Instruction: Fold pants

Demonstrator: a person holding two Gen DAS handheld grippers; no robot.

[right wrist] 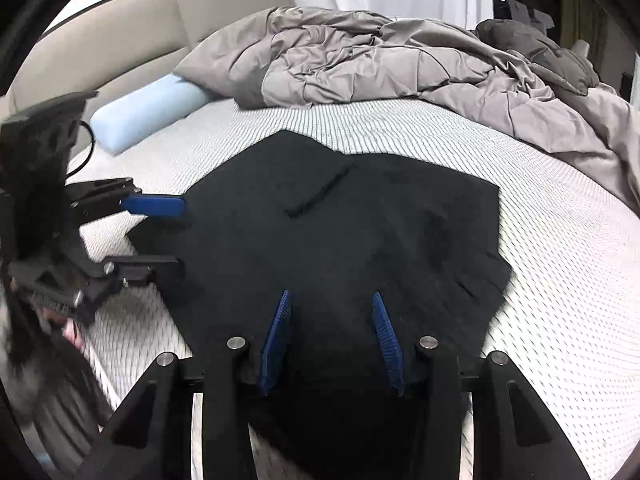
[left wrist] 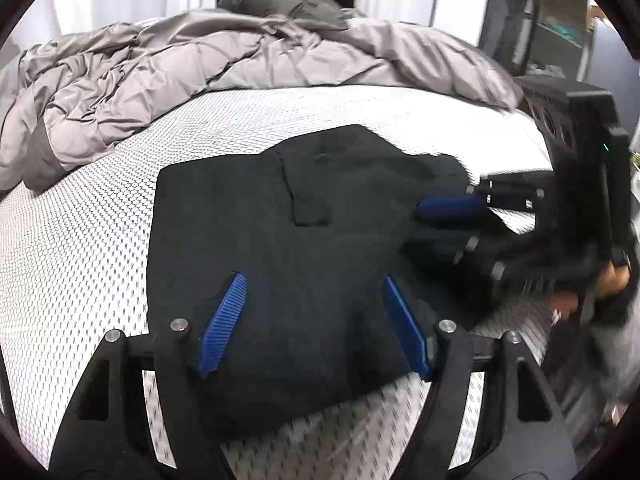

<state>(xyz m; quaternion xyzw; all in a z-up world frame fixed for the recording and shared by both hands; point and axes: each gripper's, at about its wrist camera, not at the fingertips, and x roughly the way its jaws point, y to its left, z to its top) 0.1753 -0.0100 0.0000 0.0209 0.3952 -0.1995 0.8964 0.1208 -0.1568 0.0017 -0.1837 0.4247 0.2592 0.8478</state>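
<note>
**Black pants lay in a compact bundle on the bed, both grippers open above it**

Farthest left, against the beige headboard (right wrist: 120, 20), lay a pale blue bolster pillow (right wrist: 148, 108), well clear of the work. Beside it and along the back of the bed a grey comforter (left wrist: 160, 64) was bunched up, I would guess shoved aside to leave the white mesh-patterned mattress (left wrist: 80, 220) bare as a folding surface.

On that bare stretch, near the front edge, sat the black pants (left wrist: 288, 248), already reduced to a rough, many-cornered slab, with a dark flap or pocket edge showing on top. The outline was uneven, so to my eye the folding looked well along but not tidy.

The left gripper (left wrist: 312, 320) hovered over the near-left part of the bundle, its blue ribbed pads spread wide with only cloth seen between them, nothing gripped. From the other side it showed side-on at the bundle's left margin, one blue finger just over the cloth's edge.

The right gripper (right wrist: 332, 336) hung over the near-right part, its jaws likewise apart and empty. In the left camera it reached in from the right, blurred, one blue finger over the fabric's right corner. Held open on opposite sides, the two seemed placed either to have let go or to take opposite edges for another fold; I could not tell which.

I could read no brand, label or writing anywhere; a small green light glowed on the right gripper's body.
</note>
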